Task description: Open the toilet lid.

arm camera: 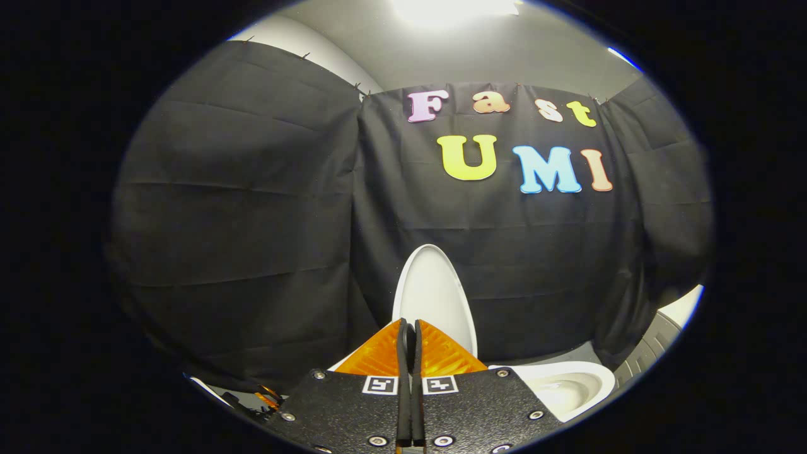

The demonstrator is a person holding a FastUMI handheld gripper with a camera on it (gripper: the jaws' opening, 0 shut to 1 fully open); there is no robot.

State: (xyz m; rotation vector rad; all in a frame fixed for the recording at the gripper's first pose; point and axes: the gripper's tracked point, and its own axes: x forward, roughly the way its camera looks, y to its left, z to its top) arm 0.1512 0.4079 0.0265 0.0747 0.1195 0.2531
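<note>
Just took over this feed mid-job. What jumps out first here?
The white toilet lid stands upright just beyond the fingertips, against the black cloth wall. The gripper has its fingers pressed together with nothing between them. Below and to the side of the lid, the open toilet bowl shows, and a bright ceiling light glares above the cloth.

The raised toilet lid stands upright just ahead of the closed gripper — blocking the way forward; open room lies right, above the bowl.
</note>
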